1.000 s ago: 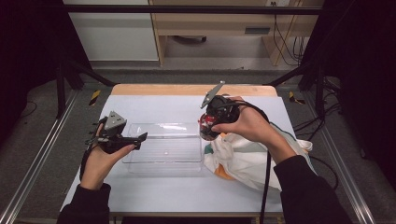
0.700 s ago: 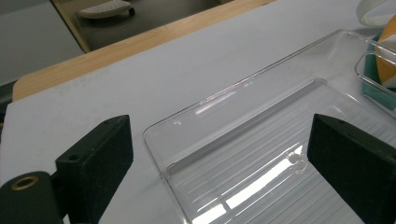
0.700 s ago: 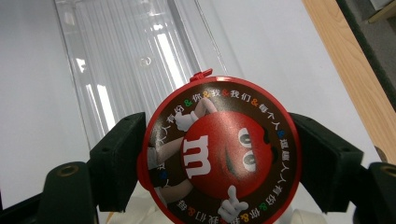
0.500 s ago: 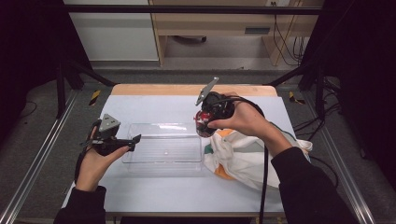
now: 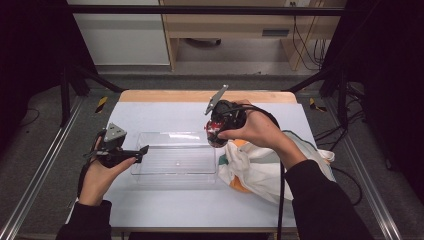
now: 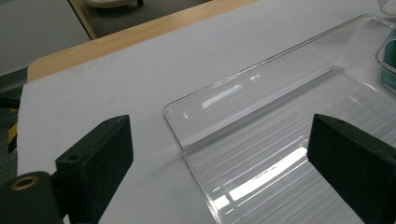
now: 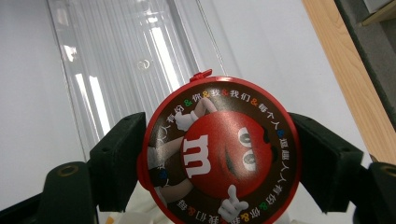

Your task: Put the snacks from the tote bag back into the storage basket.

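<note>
Right tongs (image 7: 219, 158) gripped red candy tin (image 7: 219, 154) mid-frame above clear tray (image 5: 175, 160); left tongs (image 6: 224, 158) open at tray's left end

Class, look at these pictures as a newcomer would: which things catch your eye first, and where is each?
The red round M&M's container, clamped in the right gripper, is held above the right end of the clear plastic tray at the table's middle. A white bag with orange patches lies right of the tray; the left gripper hovers open at its left end.

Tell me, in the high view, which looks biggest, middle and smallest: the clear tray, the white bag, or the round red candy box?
1. Clear tray and white bag look about alike, the bag partly hidden by the arm, so I won't rank them.
2. Round red candy box, held in the right gripper, looks smallest.
</note>
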`<state>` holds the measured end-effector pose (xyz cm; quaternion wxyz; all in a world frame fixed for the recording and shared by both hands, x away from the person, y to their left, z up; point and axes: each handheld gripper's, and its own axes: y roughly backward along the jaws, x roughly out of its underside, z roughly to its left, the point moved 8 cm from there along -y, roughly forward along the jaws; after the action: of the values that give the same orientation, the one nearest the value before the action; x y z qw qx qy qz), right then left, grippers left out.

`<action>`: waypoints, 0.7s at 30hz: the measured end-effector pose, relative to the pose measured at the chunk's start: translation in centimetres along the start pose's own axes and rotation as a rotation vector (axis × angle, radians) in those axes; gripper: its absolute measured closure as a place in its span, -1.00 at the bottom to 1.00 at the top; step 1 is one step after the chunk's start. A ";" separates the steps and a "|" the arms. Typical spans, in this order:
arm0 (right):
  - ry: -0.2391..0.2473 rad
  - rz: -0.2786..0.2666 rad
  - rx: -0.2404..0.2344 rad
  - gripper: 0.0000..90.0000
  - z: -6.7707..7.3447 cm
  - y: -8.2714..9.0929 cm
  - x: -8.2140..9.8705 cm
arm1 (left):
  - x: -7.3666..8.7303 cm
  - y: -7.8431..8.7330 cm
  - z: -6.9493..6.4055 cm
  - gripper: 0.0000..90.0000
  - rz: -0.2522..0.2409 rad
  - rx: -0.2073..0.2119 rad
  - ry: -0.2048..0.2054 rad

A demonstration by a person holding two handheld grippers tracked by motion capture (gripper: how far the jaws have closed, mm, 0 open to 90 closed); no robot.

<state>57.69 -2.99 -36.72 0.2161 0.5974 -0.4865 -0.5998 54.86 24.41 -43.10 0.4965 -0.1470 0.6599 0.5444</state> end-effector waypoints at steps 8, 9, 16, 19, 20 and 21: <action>0.007 -0.001 -0.011 -0.46 0.5 -0.5 -0.5 | -0.2 0.2 -0.1 -0.84 -0.008 0.000 0.001; 0.014 0.000 -0.012 -0.46 0.5 -0.6 -0.6 | -0.2 0.2 0.0 -0.84 -0.008 0.000 0.002; 0.020 -0.008 -0.027 -0.46 0.9 -1.4 -1.1 | -0.1 0.3 0.1 -0.84 -0.006 -0.001 0.004; 0.023 -0.008 -0.036 -0.46 1.1 -1.9 -1.1 | -0.1 0.3 0.2 -0.84 -0.007 -0.002 0.005; 0.028 -0.006 -0.037 -0.46 1.1 -2.0 -1.1 | 0.0 0.3 0.1 -0.84 -0.004 -0.001 0.004; 0.025 -0.003 -0.042 -0.46 1.2 -2.1 -1.1 | 0.0 0.3 0.2 -0.84 -0.006 -0.002 0.002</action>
<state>57.48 -0.74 -38.16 0.2338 0.6011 -0.4702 -0.6025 54.78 24.64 -42.91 0.4973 -0.1499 0.6594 0.5436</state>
